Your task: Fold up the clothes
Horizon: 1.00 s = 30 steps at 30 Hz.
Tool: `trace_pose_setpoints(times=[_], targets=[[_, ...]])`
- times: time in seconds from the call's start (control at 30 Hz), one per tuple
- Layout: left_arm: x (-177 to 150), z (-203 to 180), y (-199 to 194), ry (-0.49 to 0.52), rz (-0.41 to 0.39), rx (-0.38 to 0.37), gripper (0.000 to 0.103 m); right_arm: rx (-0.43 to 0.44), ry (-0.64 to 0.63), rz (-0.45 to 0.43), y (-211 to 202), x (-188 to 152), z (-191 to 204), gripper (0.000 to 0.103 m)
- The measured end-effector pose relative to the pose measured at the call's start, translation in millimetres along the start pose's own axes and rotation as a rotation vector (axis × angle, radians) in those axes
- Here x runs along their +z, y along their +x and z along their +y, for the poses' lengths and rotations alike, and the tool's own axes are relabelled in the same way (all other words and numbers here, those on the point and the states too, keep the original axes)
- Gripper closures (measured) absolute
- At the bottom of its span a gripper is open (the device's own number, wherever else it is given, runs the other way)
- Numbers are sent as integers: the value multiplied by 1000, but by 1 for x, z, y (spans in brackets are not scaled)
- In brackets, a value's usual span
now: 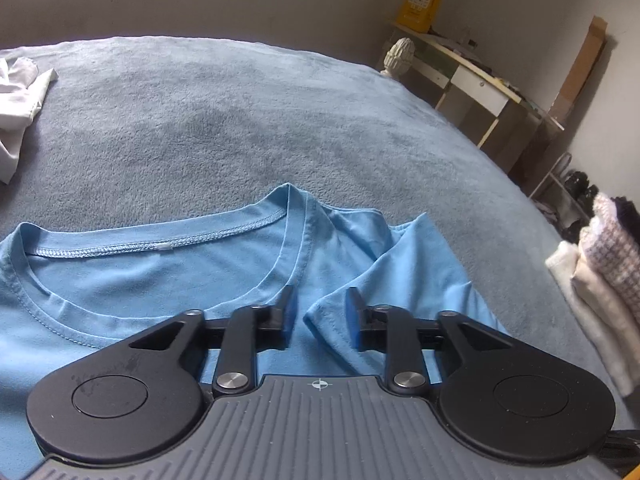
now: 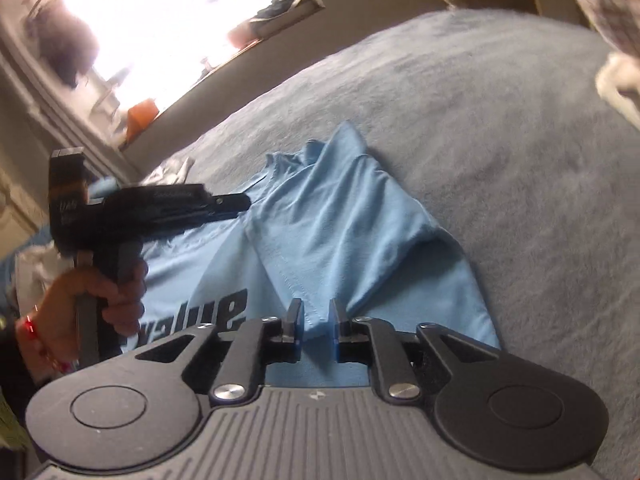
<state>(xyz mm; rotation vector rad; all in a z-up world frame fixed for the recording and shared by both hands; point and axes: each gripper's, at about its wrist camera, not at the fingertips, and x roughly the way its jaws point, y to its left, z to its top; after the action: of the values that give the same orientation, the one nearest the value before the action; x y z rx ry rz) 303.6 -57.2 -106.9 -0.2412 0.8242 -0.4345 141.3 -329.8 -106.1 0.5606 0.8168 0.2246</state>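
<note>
A light blue T-shirt lies flat on the grey-blue blanket, collar toward the far side. Its right sleeve is folded inward over the body. My left gripper hovers just above the shirt near the collar's right end, jaws apart, nothing pinched. In the right wrist view the shirt shows black lettering. My right gripper sits low over the folded sleeve's hem; its pads stand narrowly apart with cloth showing in the gap, not pressed. A hand holds the left gripper over the shirt.
A crumpled white garment lies at the blanket's far left. A stack of folded clothes sits at the right edge. A desk and shoe rack stand by the right wall. A bright window is behind.
</note>
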Motion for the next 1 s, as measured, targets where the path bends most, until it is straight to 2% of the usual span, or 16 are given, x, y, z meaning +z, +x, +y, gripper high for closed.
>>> trace_pose_setpoints(times=[0.03,0.1,0.2,0.23,0.27,0.37,0.4,0.43,0.47,0.57,0.67,0.77,0.87,1.0], targets=[[0,-1,2,1,10,6,51,10,69,5,-1,2,-9,84],[0,-4,8,12,35,29,51,26,195,30,0,3,-26,80],[-5,-12,16,69,45,81,53,46,311,67,8,4,-41,78],[-7,-16,17,92,41,100,59,53,324,75,12,4,-42,78],[-9,-20,18,118,35,114,72,59,336,81,17,4,-42,78],[-13,-30,19,147,36,126,93,75,349,80,29,5,-40,80],[-14,-32,18,148,33,132,95,76,350,77,31,5,-39,82],[-12,-32,15,132,27,133,100,74,350,73,33,5,-39,96],[-9,-31,12,112,19,132,101,75,359,66,32,5,-39,100],[2,-27,-10,22,-27,92,101,103,402,22,19,5,-39,101],[10,-24,-33,1,-52,71,101,152,413,6,0,2,-33,101],[5,-16,-36,2,-17,93,101,158,399,52,3,-3,-29,101],[-9,-8,-21,18,42,157,101,142,401,111,20,-9,-33,100],[-18,-4,-16,63,65,192,99,125,379,159,28,-16,-38,98]])
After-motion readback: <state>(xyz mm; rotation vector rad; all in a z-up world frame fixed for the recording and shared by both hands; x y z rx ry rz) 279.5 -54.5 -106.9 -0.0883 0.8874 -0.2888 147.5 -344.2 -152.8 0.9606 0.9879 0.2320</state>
